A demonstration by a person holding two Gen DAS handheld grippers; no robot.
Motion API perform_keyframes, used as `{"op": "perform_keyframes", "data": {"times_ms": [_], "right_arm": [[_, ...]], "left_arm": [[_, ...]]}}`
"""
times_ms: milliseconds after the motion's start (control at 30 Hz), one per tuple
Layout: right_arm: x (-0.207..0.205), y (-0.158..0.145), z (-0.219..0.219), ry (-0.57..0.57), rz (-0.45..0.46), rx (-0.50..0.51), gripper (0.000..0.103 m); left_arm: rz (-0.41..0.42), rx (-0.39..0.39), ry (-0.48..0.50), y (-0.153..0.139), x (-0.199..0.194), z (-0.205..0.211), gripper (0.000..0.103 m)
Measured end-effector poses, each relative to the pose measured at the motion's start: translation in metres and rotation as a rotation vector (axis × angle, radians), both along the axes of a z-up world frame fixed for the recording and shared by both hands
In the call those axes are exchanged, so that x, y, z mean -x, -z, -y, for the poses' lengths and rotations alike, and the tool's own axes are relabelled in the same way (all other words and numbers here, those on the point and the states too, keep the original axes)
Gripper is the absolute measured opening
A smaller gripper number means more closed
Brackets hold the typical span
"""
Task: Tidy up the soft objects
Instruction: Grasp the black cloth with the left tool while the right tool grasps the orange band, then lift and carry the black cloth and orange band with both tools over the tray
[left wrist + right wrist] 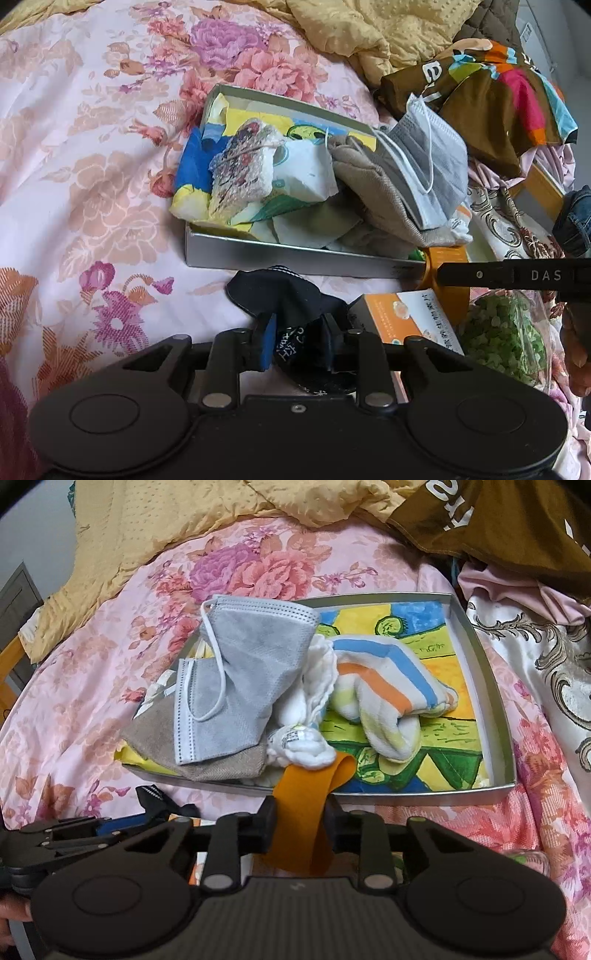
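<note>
Location: a home bedroom, with the work surface being a bed covered by a pink floral bedsheet. A rumpled yellow quilt lies behind the sheet, and loose clothing is piled at its right edge.

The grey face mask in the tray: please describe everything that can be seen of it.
The grey face mask is a folded disposable one, seemingly of thin non-woven fabric, with stitched white edges and white elastic ear loops. It is creased and bent, not flat. It lies on top of a beige cloth at one end of the silver tray, partly hanging over the tray's rim. A white bundled cloth touches its side. Neither pair of tongs holds it.
</note>
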State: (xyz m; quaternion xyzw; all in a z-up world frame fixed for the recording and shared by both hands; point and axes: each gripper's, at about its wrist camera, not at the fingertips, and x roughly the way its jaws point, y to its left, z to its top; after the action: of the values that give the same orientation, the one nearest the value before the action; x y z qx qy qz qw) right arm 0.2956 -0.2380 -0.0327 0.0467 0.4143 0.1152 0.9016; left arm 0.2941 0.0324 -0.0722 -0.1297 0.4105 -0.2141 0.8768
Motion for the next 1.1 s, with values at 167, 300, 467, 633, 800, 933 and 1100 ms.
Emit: {"op": "perform_keyframes", "data": {"times_ms": [167, 300, 467, 633, 800, 933, 1100], "right_arm": [[0.005, -0.002, -0.003, 0.013, 0.022, 0.0, 0.018], [0.014, -0.008, -0.011, 0.019, 0.048, 0.024, 0.01], [0.027, -0.013, -0.023, 0.016, 0.095, 0.047, 0.003], [0.039, -0.02, -0.022, 0.044, 0.141, 0.033, 0.003], [0.053, -0.033, -0.008, 0.061, 0.188, -0.018, 0.003], [0.059, -0.039, 0.009, 0.072, 0.212, -0.061, 0.003], [0.056, -0.05, 0.025, 0.102, 0.248, -0.112, 0.003]], "left_arm": [[0.003, -0.009, 0.01, 0.001, 0.0, 0.002, 0.025], [0.038, -0.005, 0.012, -0.006, 0.004, 0.001, 0.006], [0.07, 0.009, -0.003, -0.016, 0.007, 0.0, 0.005], [0.137, 0.002, 0.0, -0.036, 0.017, 0.003, 0.005], [0.206, -0.02, 0.028, -0.053, 0.028, 0.012, 0.005], [0.244, -0.045, 0.054, -0.063, 0.035, 0.023, 0.005], [0.268, -0.06, 0.059, -0.07, 0.044, 0.029, 0.005]]}}
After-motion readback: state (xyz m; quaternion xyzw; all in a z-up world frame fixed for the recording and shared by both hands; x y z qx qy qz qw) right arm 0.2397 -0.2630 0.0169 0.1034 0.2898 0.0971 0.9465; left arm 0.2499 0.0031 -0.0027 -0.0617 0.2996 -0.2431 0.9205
